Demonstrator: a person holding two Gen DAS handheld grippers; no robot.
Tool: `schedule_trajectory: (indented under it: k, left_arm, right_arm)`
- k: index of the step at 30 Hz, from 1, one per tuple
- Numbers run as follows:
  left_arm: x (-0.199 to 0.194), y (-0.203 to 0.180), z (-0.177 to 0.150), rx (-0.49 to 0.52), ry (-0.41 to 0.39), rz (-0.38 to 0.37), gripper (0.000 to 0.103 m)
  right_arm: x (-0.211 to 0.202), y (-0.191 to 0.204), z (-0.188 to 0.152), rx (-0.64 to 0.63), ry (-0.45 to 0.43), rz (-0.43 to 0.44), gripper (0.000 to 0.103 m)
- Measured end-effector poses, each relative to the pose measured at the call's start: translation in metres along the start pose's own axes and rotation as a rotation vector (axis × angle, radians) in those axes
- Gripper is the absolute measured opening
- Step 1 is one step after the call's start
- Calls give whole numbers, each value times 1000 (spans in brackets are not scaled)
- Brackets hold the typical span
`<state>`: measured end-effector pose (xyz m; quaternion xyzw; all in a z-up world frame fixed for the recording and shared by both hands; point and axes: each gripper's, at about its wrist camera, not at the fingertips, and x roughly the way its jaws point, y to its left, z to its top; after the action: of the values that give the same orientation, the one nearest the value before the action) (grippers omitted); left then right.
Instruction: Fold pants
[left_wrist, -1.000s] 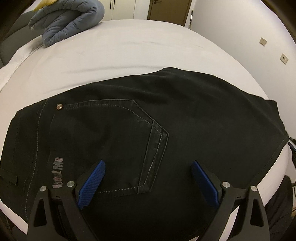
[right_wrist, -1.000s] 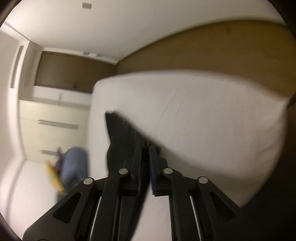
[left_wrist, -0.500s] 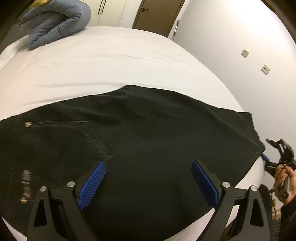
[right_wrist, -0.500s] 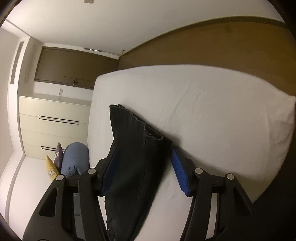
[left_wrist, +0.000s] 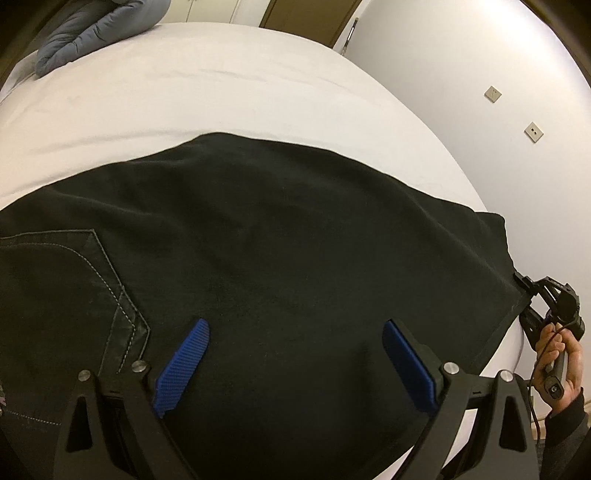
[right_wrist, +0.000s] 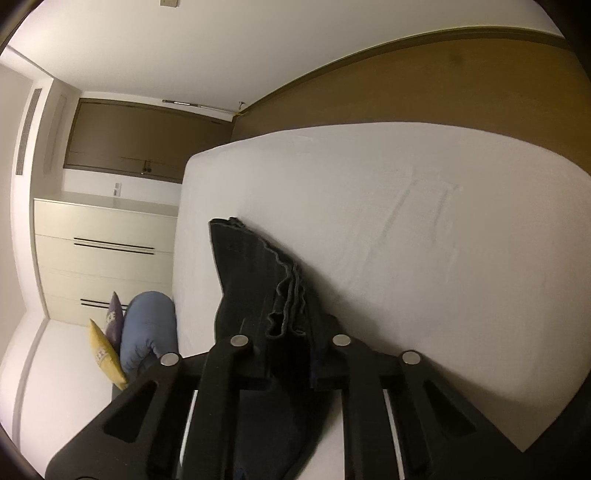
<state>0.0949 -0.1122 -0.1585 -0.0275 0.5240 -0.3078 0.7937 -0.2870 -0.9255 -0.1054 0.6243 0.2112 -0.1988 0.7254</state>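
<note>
Right, we're working on a white bed (left_wrist: 229, 85) with the black pants (left_wrist: 288, 229) lying flat across the near part of the mattress, waist and stitched back pocket (left_wrist: 66, 280) to the left, hems off to the right by the bed's edge.

Our right gripper (right_wrist: 286, 325) has just been closing and is now clamping the stacked hem edges of the pants (right_wrist: 255, 277); its jaws are nearly together with the layered cloth bunched between them. From the left wrist view the same right gripper (left_wrist: 526, 295) is sitting at the hem corner, hand (left_wrist: 561, 362) on its handle.

Our left gripper (left_wrist: 295, 354) is hovering with its jaws wide apart over the mid-leg cloth, blue ribbed pads (left_wrist: 184, 365) clear of the fabric, holding nothing.

Judging the step: we're probably starting the lengthwise fold, hems going over to the waist. To do it well:
- keeping every hem layer in the pinch, since the edges are looking wavy and uneven
- lifting only enough to clear, carrying low and straight
- using the open gripper to pin or pinch the near edge so the fold line is staying square

Material: heavy denim-like weave, matte, pale contrast stitching, stiff seams. Sheet is smooth with faint creases. A quilted blue-grey bundle (left_wrist: 96, 33) is sitting at the far corner.
</note>
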Motion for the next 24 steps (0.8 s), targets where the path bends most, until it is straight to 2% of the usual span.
schedule_trajectory:
  k: [5, 6, 7, 8, 10, 12, 14, 16, 18, 20, 21, 24]
  left_arm:
    - [2, 3, -1, -13, 6, -16, 96]
    - [3, 2, 0, -15, 5, -18, 96]
    - [5, 1, 1, -18, 5, -20, 96]
    - [3, 5, 2, -23, 3, -26, 96]
    - [-1, 10, 2, -34, -1, -39, 97]
    - [-4, 13, 2, -56, -9, -59, 97]
    - [-10, 22, 3, -103, -17, -88, 97]
    - [-15, 29, 5, -152, -22, -124, 99]
    - [-18, 37, 7, -204, -20, -170, 100]
    - [-20, 40, 9, -231, -10, -201, 100]
    - [-20, 40, 10, -239, -7, -217, 100]
    - [-18, 38, 12, -270, 4, -270, 102]
  right_arm:
    - [8, 13, -15, -28, -36, -26, 10]
    - [8, 27, -21, -79, -52, -61, 10]
    - [8, 27, -21, -79, -52, -61, 10]
    - [8, 41, -25, -132, -60, -78, 10]
    - [6, 73, -40, -262, -62, -102, 10]
    - [7, 114, -72, -451, -44, -106, 10]
    - [19, 163, -134, -733, 19, -102, 10]
    - [40, 185, -195, -967, 107, -110, 10]
    - [76, 182, -245, -1137, 226, -180, 10]
    - [121, 158, -276, -1229, 338, -310, 10]
    - [129, 152, -283, -1256, 333, -336, 10]
    - [125, 155, -294, -1327, 265, -342, 10]
